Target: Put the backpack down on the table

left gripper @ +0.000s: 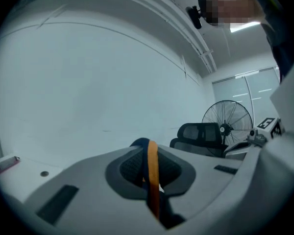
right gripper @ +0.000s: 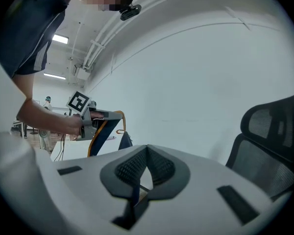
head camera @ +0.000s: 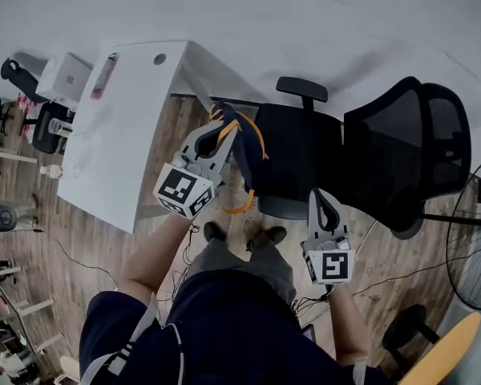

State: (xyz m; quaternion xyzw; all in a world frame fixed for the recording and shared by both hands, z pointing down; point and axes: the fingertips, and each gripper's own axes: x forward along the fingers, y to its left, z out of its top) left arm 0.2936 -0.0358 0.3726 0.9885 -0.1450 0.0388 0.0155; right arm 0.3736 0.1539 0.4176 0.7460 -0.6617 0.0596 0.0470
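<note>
A navy backpack with orange trim (head camera: 245, 160) hangs by its strap (left gripper: 152, 180) between the white table (head camera: 120, 135) and a black chair. My left gripper (head camera: 223, 128) is shut on that strap, which runs up between its pads, and it is held level above the floor, right of the table's corner. The right gripper view shows the backpack (right gripper: 102, 131) dangling from the left gripper (right gripper: 90, 116) over by the table (right gripper: 78, 150). My right gripper (head camera: 324, 203) is lower, at the chair seat's right edge. Its pads (right gripper: 159, 168) meet at the tips and I see nothing held.
Two black mesh office chairs (head camera: 298, 155) (head camera: 409, 155) stand right of the table, and a floor fan (head camera: 477, 239) is at the far right. The person's feet (head camera: 242, 233) and cables are on the wood floor. A pink item (head camera: 103, 75) and small things lie on the table.
</note>
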